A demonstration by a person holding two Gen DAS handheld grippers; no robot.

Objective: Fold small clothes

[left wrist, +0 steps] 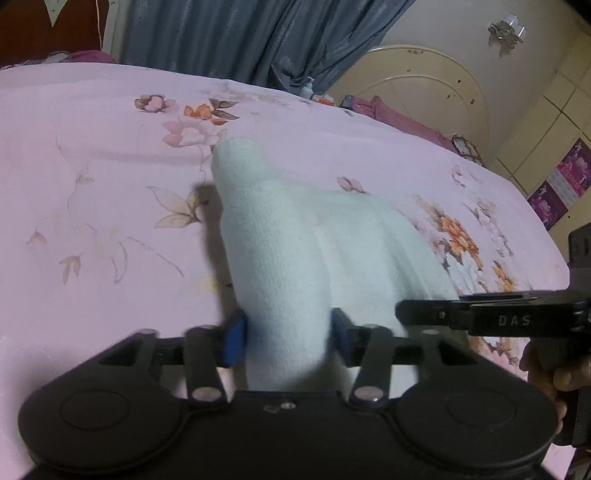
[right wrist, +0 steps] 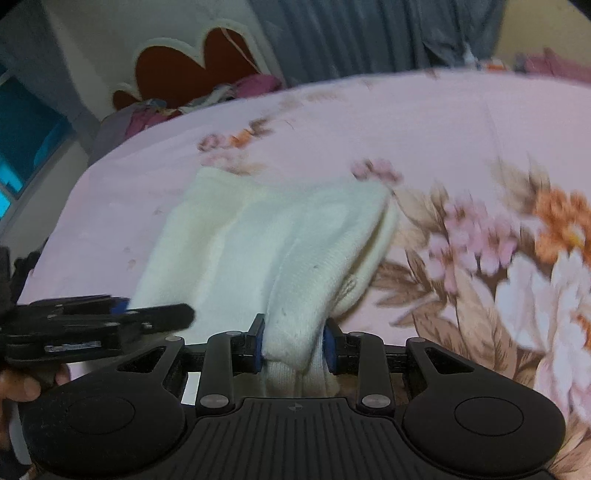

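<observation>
A white knit garment [left wrist: 280, 236] lies stretched over the pink floral bedsheet [left wrist: 92, 147], with its near end lifted into both grippers. My left gripper [left wrist: 288, 341] is open: its blue pads stand at either side of the near end, and the cloth passes loosely between them. Just to its right, my right gripper [left wrist: 400, 314] shows side-on. In the right wrist view the garment [right wrist: 258, 240] looks folded over in layers, and my right gripper [right wrist: 293, 345] is shut on a bunched fold of it. My left gripper [right wrist: 184, 314] reaches in from the left edge there.
A cream headboard [left wrist: 424, 81] and blue curtains [left wrist: 240, 33] stand behind the bed. Purple and mixed clothes [right wrist: 155, 110] are heaped at the bed's far left. The bed's edge drops off at the right [left wrist: 546, 236]. A hand [left wrist: 546, 369] holds the right gripper's handle.
</observation>
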